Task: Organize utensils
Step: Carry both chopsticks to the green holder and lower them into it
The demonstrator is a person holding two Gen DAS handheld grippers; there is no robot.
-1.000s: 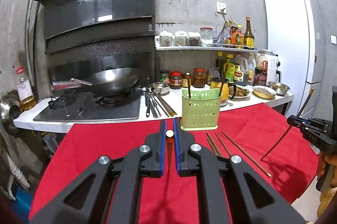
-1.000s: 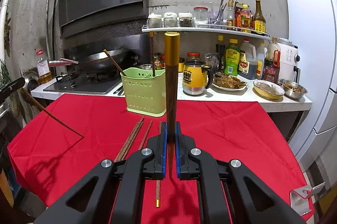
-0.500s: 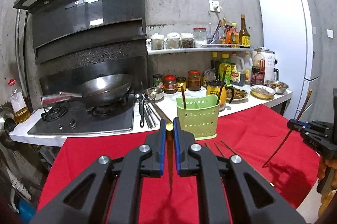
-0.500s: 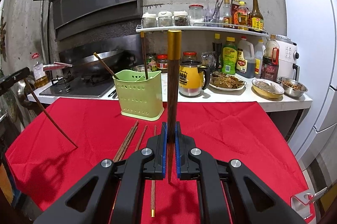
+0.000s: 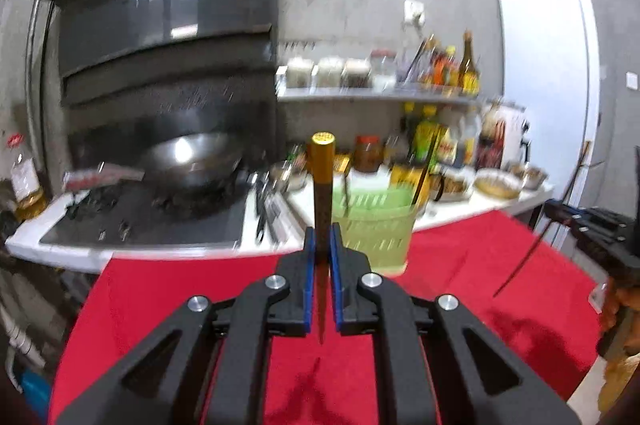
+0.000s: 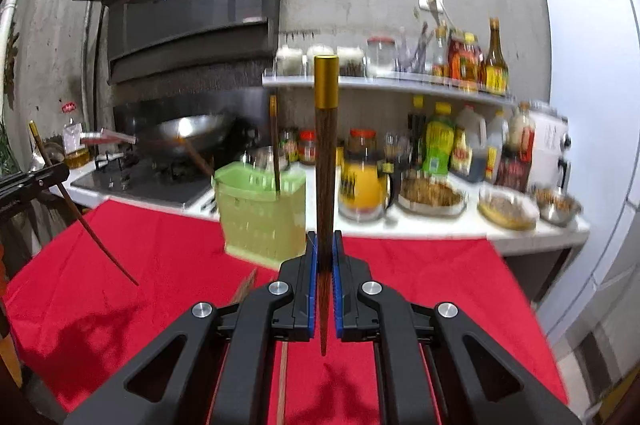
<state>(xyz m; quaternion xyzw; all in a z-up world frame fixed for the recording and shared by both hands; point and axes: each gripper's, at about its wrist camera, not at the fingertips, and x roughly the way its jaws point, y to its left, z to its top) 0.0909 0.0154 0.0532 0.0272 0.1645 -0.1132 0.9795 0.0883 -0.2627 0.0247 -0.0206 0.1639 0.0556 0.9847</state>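
Observation:
My left gripper [image 5: 321,245] is shut on a dark wooden chopstick [image 5: 321,185] with a gold cap, held upright above the red cloth [image 5: 168,297]. My right gripper [image 6: 324,249] is shut on a like chopstick [image 6: 325,153], also upright. The green slotted utensil holder [image 5: 374,225] stands at the cloth's far edge, just right of my left gripper; it also shows in the right wrist view [image 6: 260,213] with chopsticks [image 6: 274,141] standing in it. Loose chopsticks [image 6: 282,381] lie on the cloth under my right gripper. Each gripper shows at the edge of the other's view.
Behind the cloth runs a white counter [image 6: 460,229] with a stove and wok [image 5: 188,161], metal utensils [image 5: 264,205], a yellow jug [image 6: 360,185], food bowls and bottles. A shelf [image 6: 400,85] of jars hangs above. A white fridge [image 5: 548,85] stands at the right.
Both grippers moved forward toward the holder, which now looks larger. My left chopstick has tilted up, so its gold cap stands high above the fingers. The view is blurred by motion.

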